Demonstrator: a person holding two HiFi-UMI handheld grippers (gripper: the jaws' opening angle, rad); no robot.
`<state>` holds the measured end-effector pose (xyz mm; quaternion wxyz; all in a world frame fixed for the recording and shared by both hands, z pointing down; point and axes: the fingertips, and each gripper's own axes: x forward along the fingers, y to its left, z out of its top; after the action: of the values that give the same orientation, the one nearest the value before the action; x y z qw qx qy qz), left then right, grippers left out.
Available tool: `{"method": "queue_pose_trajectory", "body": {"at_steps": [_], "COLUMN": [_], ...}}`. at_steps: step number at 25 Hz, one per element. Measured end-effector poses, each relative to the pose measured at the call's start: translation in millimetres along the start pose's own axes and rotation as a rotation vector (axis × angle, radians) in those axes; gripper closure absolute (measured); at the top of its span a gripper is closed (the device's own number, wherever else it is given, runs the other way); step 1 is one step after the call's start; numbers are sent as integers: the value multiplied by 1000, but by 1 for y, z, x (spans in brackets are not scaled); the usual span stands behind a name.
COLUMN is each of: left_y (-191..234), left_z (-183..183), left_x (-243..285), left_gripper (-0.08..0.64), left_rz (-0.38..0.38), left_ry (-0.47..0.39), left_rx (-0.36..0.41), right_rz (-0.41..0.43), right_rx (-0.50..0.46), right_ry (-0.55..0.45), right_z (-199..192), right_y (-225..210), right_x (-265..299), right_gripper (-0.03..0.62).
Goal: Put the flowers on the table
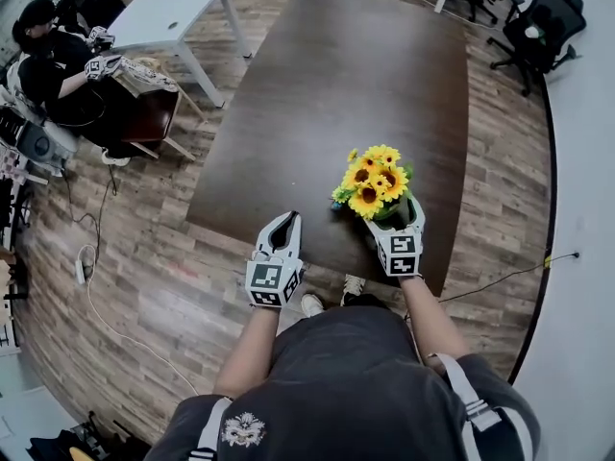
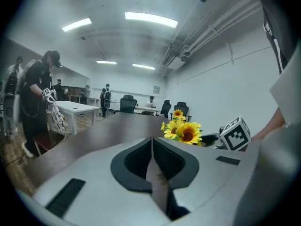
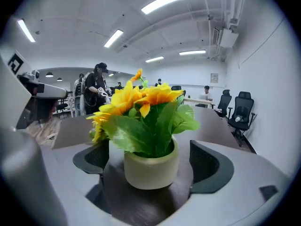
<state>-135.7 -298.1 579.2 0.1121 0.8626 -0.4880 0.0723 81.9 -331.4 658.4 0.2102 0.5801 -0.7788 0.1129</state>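
Flowers (image 1: pixel 373 181) in pot (image 3: pixel 150 171) on table (image 1: pixel 327 94) inside parted right hand-held gripper (image 3: pixel 150 160); left hand-held gripper (image 2: pixel 151 150) closed.

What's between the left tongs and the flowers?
Just bare brown table, nothing else. The head view shows it between the left tongs and the flowers.

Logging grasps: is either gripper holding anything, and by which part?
Nothing held. Right gripper stands open around the flower pot, not touching it; left gripper shut, empty.

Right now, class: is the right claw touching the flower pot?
Apart. The right gripper view shows table on both sides between the flower pot and the open right claw.
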Motion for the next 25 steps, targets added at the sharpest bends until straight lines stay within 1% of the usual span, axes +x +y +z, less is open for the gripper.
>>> {"method": "queue_pose_trajectory", "body": {"at_steps": [6, 8, 10, 14, 16, 18, 21, 25], "left_y": [-3, -7, -11, -19, -22, -25, -30, -37], "left_z": [6, 9, 12, 17, 20, 26, 37, 47], "left_x": [-20, -26, -30, -36, -38, -41, -47, -56], "left_gripper": [554, 554, 554, 554, 554, 554, 554, 554], "left_rz": [-9, -21, -36, -58, -67, -76, -90, -111], "left_ry": [-33, -46, -56, -70, -79, -90, -119, -146], "left_rx": [-15, -18, -12, -4, -5, -2, 11, 34], "right_rz": [-16, -14, -26, -87, -100, -113, -121, -99], "right_rx": [-45, -58, -69, -100, -108, -109, -112, -114], "right_ry": [-64, -88, -124, -210, -245, -259, -273, -308], "right_z": [19, 32, 47, 72, 87, 96, 101, 111], "right_y": [12, 18, 22, 20, 23, 25, 31, 43], "right_x": [-44, -58, -72, -93, -101, -107, -114, -125], "right_gripper": [63, 82, 144, 331, 400, 456, 521, 566]}}
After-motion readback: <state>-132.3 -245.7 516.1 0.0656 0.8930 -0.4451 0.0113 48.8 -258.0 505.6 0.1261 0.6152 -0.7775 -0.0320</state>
